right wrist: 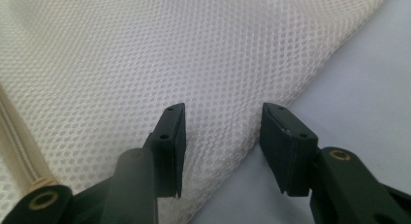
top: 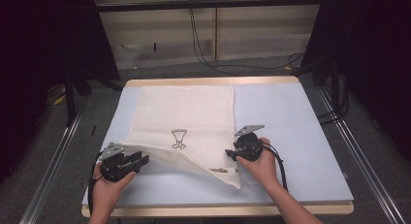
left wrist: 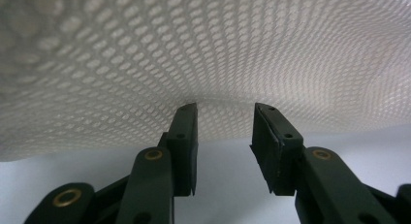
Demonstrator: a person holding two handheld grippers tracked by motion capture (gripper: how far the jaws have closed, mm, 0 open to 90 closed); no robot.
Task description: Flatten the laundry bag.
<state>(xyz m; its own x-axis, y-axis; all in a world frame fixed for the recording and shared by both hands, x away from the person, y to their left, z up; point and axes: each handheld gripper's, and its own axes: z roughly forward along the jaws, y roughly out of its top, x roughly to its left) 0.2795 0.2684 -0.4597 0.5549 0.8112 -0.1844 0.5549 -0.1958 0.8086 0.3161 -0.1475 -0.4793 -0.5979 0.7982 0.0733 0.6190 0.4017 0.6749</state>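
Both tongs, left [top: 138, 162] and right [top: 231, 153], stood half open, gripping nothing, at the lower corners of the white mesh laundry bag [top: 186, 117], which stretched lengthwise toward frame top.

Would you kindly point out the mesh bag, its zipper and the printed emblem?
mesh bag [top: 194, 107], high view, on its flat upper panel.
zipper [right wrist: 19, 151], right gripper view, on its beige teeth.
printed emblem [top: 179, 138], high view, on its outline.

So there's one mesh bag [top: 189, 120] with one little printed logo [top: 179, 138], one table [top: 300, 136], two grippers, left [top: 140, 161] and right [top: 229, 154], and two hands.
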